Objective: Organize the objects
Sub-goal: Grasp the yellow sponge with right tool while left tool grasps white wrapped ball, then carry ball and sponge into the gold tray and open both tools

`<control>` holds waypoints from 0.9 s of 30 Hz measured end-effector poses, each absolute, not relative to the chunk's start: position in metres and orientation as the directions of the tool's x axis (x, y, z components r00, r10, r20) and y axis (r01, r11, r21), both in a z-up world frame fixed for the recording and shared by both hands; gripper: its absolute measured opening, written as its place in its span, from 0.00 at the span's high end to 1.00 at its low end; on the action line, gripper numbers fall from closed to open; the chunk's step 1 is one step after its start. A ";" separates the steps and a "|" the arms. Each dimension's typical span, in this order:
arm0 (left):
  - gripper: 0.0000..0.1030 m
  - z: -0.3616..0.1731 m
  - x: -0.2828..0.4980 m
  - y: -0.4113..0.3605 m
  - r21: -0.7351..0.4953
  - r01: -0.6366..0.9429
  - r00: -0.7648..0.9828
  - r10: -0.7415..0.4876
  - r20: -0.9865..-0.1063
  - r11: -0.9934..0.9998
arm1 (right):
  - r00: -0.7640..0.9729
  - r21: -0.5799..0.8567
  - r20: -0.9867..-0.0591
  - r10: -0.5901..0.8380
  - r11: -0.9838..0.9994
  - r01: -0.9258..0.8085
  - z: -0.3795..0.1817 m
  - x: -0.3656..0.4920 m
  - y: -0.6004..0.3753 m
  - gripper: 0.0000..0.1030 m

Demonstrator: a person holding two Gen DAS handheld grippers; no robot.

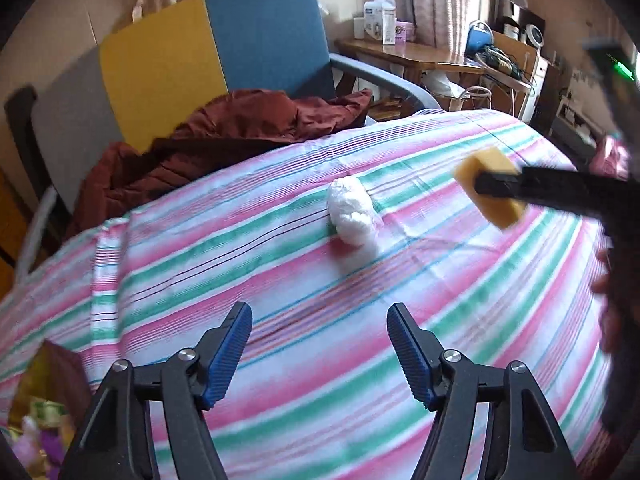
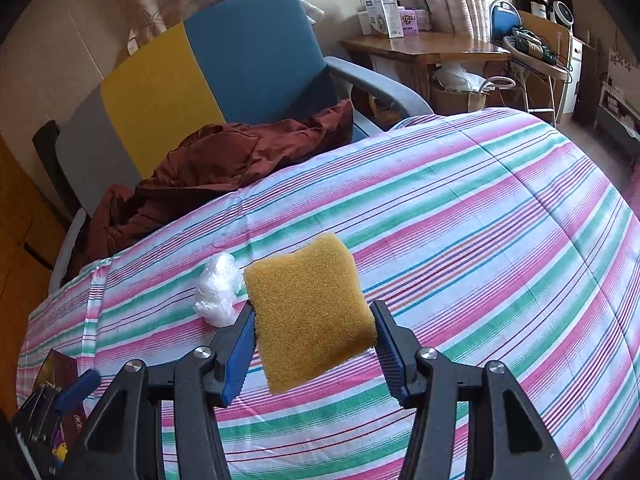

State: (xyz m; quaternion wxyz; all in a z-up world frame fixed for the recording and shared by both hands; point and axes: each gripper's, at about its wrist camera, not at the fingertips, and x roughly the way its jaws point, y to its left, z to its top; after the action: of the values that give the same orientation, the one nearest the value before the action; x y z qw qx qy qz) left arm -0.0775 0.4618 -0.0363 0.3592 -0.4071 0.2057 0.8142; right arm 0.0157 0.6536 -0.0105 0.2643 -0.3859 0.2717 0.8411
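the right gripper [image 2: 312, 344] pinches a yellow sponge [image 2: 308, 312] at frame centre above the striped bedspread [image 2: 480, 240], where the soft foam could slip free, while the left gripper [image 1: 319, 344] hangs open.

sponge [image 2: 310, 312]: coarse open-pored foam, matt mustard yellow, rough grain at the centre of the right wrist view.
white wad [image 1: 354, 211]: thin crinkled plastic film, slightly glossy, centre of the left wrist view.
bedspread [image 1: 280, 280]: woven striped cloth, matt, lightly creased.
brown garment [image 2: 224, 160]: crumpled cloth with a faint sheen, middle left.
sofa [image 2: 248, 56]: matt upholstery fabric, upper left.
bench [image 2: 420, 46]: polished wood, glossy, upper right.
left claw [image 1: 319, 346]: matt black plastic, ribbed blue pads [image 1: 230, 356], shiny metal rivets.
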 end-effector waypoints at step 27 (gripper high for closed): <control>0.65 -0.079 -0.122 0.523 -0.034 -0.735 -0.347 0.419 -0.839 -0.678 | -0.540 0.258 -0.832 0.130 -0.770 -0.583 -0.029 -0.002 0.644 0.46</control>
State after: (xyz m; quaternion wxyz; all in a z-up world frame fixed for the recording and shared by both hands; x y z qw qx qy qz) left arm -0.1218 0.5232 -0.0786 0.3599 -0.4437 0.1781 0.8012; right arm -0.0023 0.6442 -0.0294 0.2131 -0.4298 0.2636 0.8369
